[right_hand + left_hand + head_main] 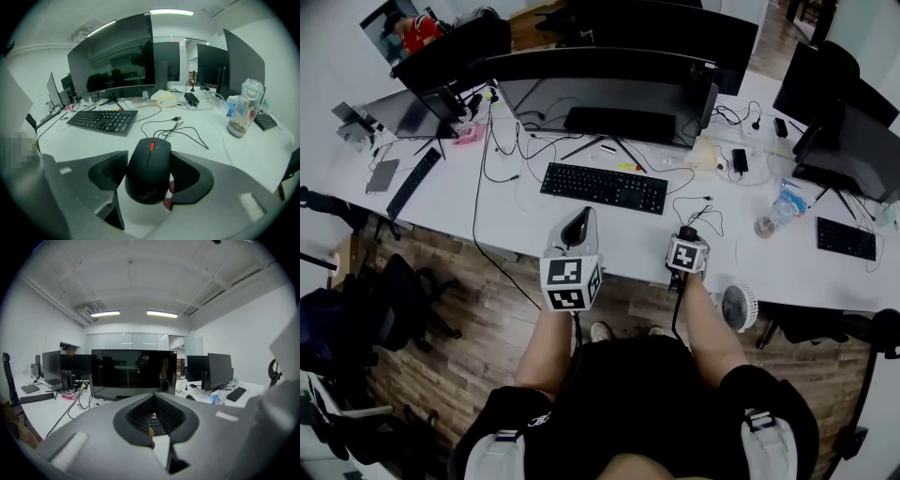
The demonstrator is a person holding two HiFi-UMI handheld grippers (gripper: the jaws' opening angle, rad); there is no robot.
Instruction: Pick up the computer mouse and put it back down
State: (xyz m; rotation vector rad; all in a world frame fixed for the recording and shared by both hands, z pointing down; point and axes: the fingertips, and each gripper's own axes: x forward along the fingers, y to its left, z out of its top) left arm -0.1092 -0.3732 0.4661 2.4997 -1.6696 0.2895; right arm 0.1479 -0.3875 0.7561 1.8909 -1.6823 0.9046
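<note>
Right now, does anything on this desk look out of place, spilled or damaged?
Only one oddity: the black corded computer mouse, held in the right tongs, trails a loosely tangled cable whose plug end seems to lie loose on the white desk. Nothing looks spilled or broken.

— What's on the white desk (pixel 516 220)?
— A black keyboard (pixel 604 187) in front of a wide curved monitor (pixel 600 89), with cables trailing between them.
— And the grippers?
— The left gripper (pixel 577 225) sits over the desk's near edge. The right gripper (pixel 687 236) is just to its right, with the computer mouse (pixel 687 229) a dark lump at its tip.
— Anything near it?
— A clear bottle (pixel 766 225) further right, and a small white fan (pixel 737 307) beside the person's right forearm.
</note>
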